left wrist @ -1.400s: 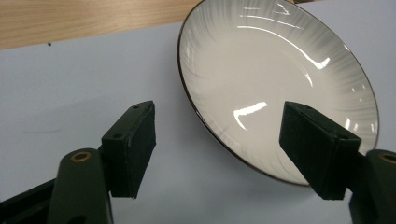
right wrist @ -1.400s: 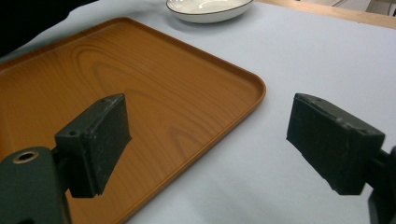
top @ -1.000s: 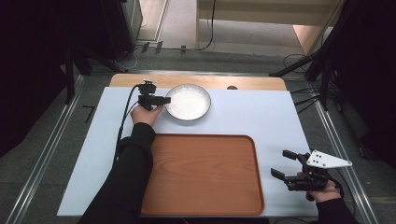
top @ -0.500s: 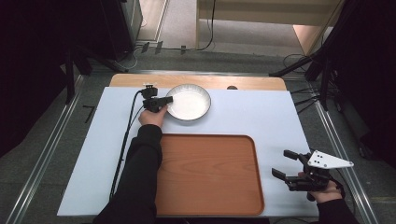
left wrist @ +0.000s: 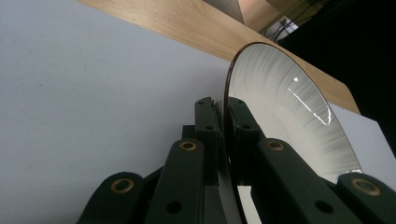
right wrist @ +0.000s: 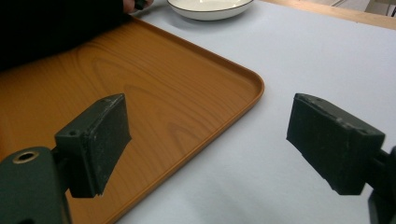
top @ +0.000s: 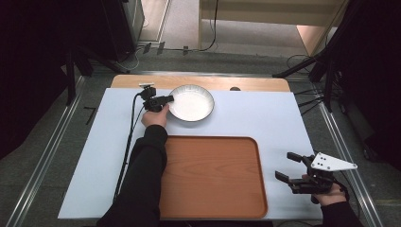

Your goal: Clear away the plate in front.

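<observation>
A white plate (top: pixel 191 103) with a dark rim lies at the back of the pale blue table. My left gripper (top: pixel 168 99) is shut on its left rim; in the left gripper view the rim (left wrist: pixel 227 109) passes between the two black jaws. The plate (right wrist: pixel 210 8) also shows at the top of the right gripper view. A brown wooden tray (top: pixel 213 176) lies empty at the table's front middle. My right gripper (top: pixel 286 166) stands open to the right of the tray, near the front edge, with nothing between its jaws.
A wooden strip (top: pixel 255 84) runs along the table's (top: pixel 265 118) far edge. The person's left sleeve (top: pixel 142 179) lies over the tray's left side. Cables and stand legs (top: pixel 302 71) are on the floor beyond and to the right.
The left hand and gripper have shifted slightly right and toward the plate's rim. The right gripper has stayed almost still.
</observation>
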A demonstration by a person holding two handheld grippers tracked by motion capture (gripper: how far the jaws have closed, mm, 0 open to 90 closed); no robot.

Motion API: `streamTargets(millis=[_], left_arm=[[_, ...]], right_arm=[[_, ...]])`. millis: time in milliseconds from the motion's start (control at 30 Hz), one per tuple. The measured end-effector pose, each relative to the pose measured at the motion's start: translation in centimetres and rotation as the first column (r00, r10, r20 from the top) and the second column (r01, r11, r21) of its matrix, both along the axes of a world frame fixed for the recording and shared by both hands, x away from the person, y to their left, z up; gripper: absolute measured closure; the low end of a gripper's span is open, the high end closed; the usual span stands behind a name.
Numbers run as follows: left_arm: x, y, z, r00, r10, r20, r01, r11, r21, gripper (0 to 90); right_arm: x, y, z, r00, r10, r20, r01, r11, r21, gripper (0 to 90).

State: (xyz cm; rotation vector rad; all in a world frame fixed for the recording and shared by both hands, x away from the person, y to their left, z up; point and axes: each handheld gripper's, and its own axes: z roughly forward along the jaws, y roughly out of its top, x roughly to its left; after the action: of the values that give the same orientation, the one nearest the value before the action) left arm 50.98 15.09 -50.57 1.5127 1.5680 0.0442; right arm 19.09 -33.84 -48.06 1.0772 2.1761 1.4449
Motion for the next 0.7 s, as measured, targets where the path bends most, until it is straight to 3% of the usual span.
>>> streamTargets(millis=[233, 333, 467, 700], left_arm=[[-0.3, 0.1, 0.5, 0.9989, 0.022, -0.041, -0.024, 0.9983, -0.053, 85.3], [-0.4, 0.2, 0.8, 0.9989, 0.032, -0.033, -0.034, 0.9962, -0.08, 84.3], [-0.5, 0.4, 1.3, 0.9993, 0.028, -0.025, -0.03, 0.9959, -0.086, 83.7], [-1.0, 1.0, 2.7, 0.9996, -0.012, -0.026, 0.008, 0.9875, -0.158, 83.4]], right_arm=[[0.1, 0.1, 0.0, 1.0, 0.001, 0.001, -0.001, 1.0, -0.01, 14.0], [0.1, 0.1, 0.0, 1.0, 0.003, 0.002, -0.003, 1.0, -0.013, 14.0], [0.1, 0.1, 0.0, 1.0, 0.002, -0.002, -0.002, 1.0, -0.011, 14.0], [0.1, 0.1, 0.0, 1.0, 0.006, -0.003, -0.006, 1.0, -0.011, 14.0]])
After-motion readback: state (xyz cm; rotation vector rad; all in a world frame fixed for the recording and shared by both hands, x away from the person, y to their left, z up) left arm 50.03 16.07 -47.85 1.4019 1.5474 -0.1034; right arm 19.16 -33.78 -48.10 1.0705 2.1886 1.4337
